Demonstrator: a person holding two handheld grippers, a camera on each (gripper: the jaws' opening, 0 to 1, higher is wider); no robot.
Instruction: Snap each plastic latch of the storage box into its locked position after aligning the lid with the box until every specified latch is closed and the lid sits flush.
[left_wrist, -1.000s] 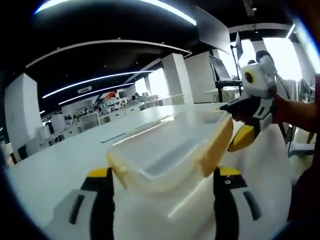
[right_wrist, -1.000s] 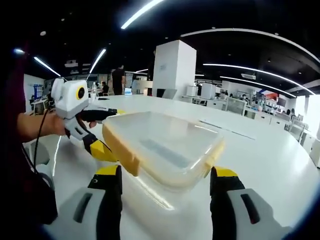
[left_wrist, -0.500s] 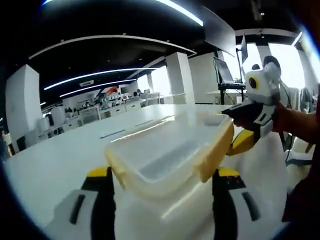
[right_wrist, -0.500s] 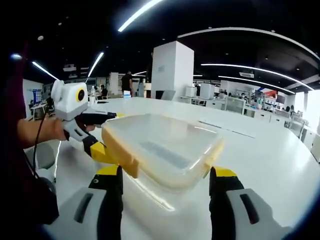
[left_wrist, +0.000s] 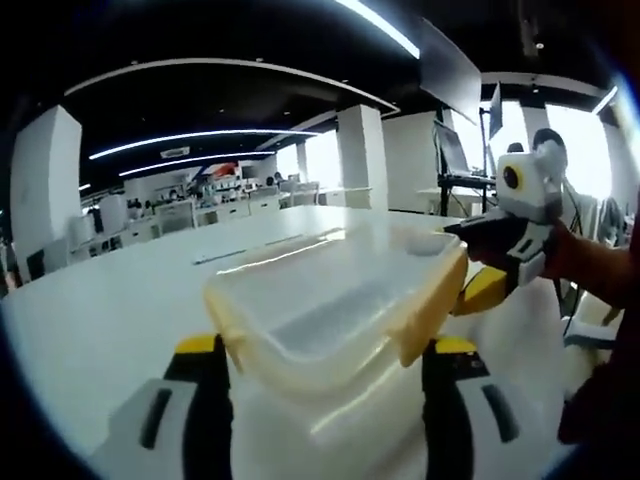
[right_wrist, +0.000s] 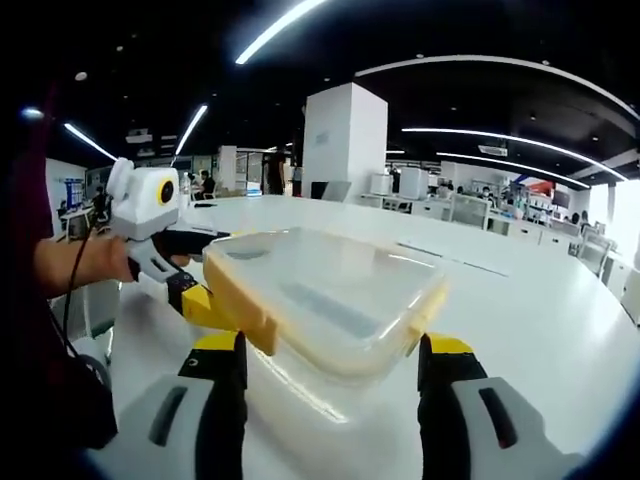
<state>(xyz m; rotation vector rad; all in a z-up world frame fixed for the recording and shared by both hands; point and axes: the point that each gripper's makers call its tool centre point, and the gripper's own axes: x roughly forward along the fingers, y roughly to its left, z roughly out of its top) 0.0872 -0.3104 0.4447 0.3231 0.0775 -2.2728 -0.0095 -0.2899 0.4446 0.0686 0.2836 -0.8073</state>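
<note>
A translucent storage box (left_wrist: 335, 300) with its lid on and yellow latches (left_wrist: 425, 310) rests on a white table (left_wrist: 110, 310). In the left gripper view, my left gripper (left_wrist: 328, 345) is open, its jaws either side of the box's near end. The right gripper (left_wrist: 468, 262), held in a hand, straddles the far right corner. From the right gripper view the same box (right_wrist: 330, 290) lies just ahead of my open right gripper (right_wrist: 330, 342). The left gripper (right_wrist: 212, 270) stands at the box's left end, one jaw above and one below a yellow latch (right_wrist: 235, 310). Contact is unclear.
The white table (right_wrist: 540, 300) runs far back on both sides of the box. A white pillar (right_wrist: 345, 140) and office desks stand beyond it. A person's sleeve (left_wrist: 600, 400) and forearm (right_wrist: 75, 265) reach in beside the grippers.
Both views have drifted slightly with the hands. The box and both grippers keep the same places relative to each other.
</note>
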